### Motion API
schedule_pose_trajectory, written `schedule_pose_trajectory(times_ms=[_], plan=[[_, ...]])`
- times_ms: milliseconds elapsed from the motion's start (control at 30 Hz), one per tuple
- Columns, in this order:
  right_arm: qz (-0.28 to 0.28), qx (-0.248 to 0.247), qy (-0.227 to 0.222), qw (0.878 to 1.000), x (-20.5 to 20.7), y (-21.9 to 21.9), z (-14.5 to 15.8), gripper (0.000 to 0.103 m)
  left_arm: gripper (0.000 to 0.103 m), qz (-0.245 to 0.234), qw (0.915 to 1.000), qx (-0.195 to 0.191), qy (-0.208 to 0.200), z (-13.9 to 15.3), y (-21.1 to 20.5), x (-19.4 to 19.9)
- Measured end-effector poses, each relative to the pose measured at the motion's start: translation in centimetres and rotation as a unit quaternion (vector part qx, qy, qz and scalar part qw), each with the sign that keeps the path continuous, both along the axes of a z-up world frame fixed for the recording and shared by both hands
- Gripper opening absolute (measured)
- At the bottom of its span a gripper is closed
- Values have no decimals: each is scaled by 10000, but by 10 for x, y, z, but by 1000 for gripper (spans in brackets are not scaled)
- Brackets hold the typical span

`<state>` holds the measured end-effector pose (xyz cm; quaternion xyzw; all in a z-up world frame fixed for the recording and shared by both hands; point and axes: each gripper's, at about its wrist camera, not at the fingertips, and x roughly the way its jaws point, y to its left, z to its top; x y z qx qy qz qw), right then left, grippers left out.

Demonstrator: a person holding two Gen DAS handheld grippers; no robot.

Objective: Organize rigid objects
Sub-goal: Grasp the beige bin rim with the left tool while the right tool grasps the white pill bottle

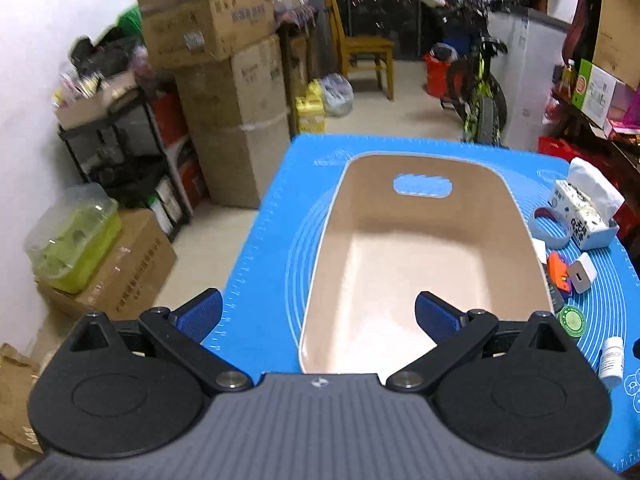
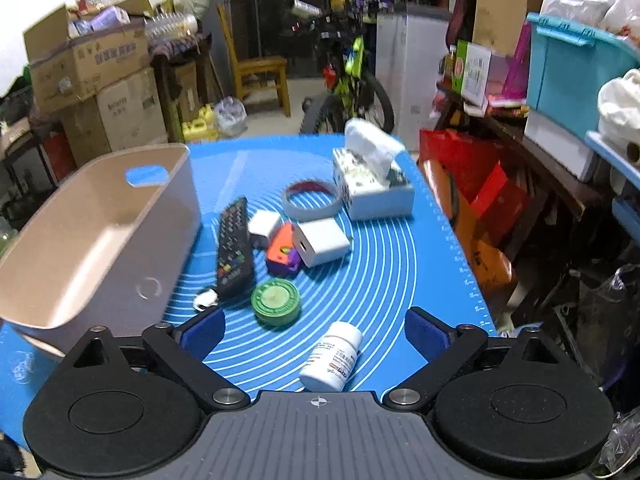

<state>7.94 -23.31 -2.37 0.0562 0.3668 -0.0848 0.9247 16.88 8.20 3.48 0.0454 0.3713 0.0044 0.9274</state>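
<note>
Right gripper [image 2: 314,330], jaws spread wide and holding nothing, above the blue mat [image 2: 400,248] on the desk; white pill bottle [image 2: 332,356] lying on its side between the fingers. Green round tin [image 2: 275,299] at 11 o'clock, black remote [image 2: 233,246] beyond it, white charger [image 2: 322,242] at 12 o'clock touching an orange toy [image 2: 282,248]. Left gripper [image 1: 318,316], jaws likewise wide and holding nothing, over the near end of the empty beige bin [image 1: 424,240].
</note>
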Motion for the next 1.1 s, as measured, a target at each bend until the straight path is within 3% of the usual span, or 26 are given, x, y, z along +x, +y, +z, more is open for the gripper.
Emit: schedule_pose_trajectory(times_ms=[100, 167, 400, 567, 833, 967, 1100], plan=[[-36, -27, 249, 9997, 17, -4, -14, 92, 99, -76, 9995, 65, 302, -17, 4, 20], [-88, 9, 423, 9991, 28, -8, -23, 89, 84, -86, 9989, 58, 466, -25, 6, 30], [-297, 161, 908, 9953, 51, -21, -52, 82, 83, -191, 9960, 31, 876, -48, 19, 58], [-265, 143, 1209, 9922, 59, -20, -69, 76, 75, -330, 9929, 27, 1143, -59, 24, 63], [-326, 166, 1418, 9892, 63, -18, -76, 65, 67, -449, 9891, 334, 1365, -69, 20, 65], [-300, 165, 1483, 9884, 65, -14, -78, 55, 55, -522, 9872, 218, 1492, -72, 22, 69], [-304, 155, 1517, 9878, 64, -11, -80, 53, 47, -494, 9861, 190, 1574, -76, 21, 72]])
